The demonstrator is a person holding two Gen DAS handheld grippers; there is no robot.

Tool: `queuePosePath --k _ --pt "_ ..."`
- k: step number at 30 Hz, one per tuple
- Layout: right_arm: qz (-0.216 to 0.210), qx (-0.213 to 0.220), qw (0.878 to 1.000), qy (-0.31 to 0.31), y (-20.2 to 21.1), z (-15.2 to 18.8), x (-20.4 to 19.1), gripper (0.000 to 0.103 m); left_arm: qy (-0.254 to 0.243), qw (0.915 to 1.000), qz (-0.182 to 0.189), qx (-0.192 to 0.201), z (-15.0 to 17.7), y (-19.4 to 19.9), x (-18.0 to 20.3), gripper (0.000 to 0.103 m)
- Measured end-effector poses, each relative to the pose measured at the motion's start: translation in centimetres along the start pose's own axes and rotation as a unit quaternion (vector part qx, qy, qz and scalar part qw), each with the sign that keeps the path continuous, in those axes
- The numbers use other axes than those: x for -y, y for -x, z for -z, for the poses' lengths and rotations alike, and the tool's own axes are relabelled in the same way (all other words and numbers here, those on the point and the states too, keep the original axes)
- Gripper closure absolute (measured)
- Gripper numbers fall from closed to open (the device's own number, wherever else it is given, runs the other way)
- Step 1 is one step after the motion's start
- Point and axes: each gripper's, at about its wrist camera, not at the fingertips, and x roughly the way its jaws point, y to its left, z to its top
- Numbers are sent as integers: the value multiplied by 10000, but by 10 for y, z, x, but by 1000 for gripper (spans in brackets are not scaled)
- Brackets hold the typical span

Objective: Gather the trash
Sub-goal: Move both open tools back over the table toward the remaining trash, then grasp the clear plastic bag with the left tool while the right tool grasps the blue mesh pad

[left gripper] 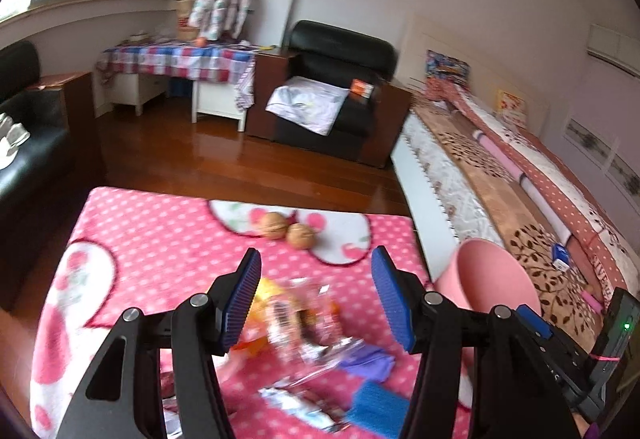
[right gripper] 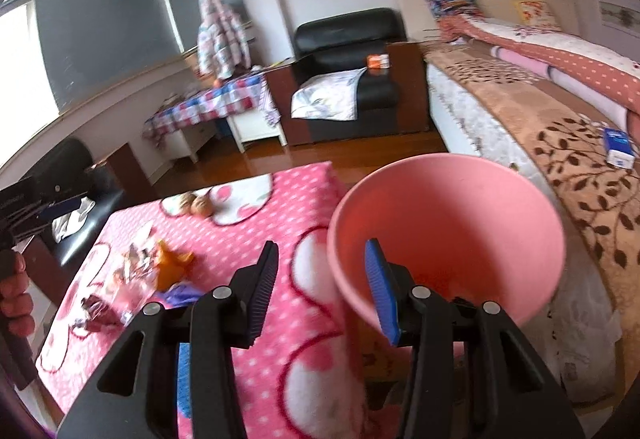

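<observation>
A blurred pile of crumpled wrappers [left gripper: 304,319] lies on the pink dotted blanket [left gripper: 160,239] covering the table. My left gripper [left gripper: 316,253] hovers just above the pile, open, with nothing between its blue pads. In the right wrist view the same wrappers [right gripper: 132,271] lie at the left, an orange one [right gripper: 172,263] among them. My right gripper [right gripper: 322,243] holds a pink bin [right gripper: 448,231] by its rim, one finger inside and one outside. The bin [left gripper: 496,279] hangs tilted beside the table's right edge.
Two walnuts [left gripper: 286,229] sit farther back on the blanket. A blue pad [left gripper: 376,403] and a purple scrap [left gripper: 368,359] lie near the pile. A bed [right gripper: 540,143] runs along the right, close to the bin. A hand [right gripper: 14,299] shows at the left edge.
</observation>
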Motion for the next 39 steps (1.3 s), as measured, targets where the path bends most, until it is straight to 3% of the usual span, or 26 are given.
queuePosePath --k 9,19,25,30,33,39 --pt "-440 -262 9984 257 -5 8 -27 57 108 9995 -171 -233 21 12 -19 47" --pt "-948 -715 9917 484 -9 20 -49 57 138 9961 11 -870 53 -30 -1 55" --pt "-1439 -1109 9806 731 -10 33 -63 57 422 9910 -189 -1254 61 -64 -6 62" --pt "-1834 -1619 9643 1012 -15 46 -78 57 669 9883 -241 -1348 63 -78 -14 64" --pt "-1853 -1806 9582 1220 -19 52 -88 57 722 9868 -88 -1449 64 -81 -13 74" --pt "-1779 -1985 9537 1396 -23 59 -95 57 487 9885 79 -1426 68 -77 -3 75"
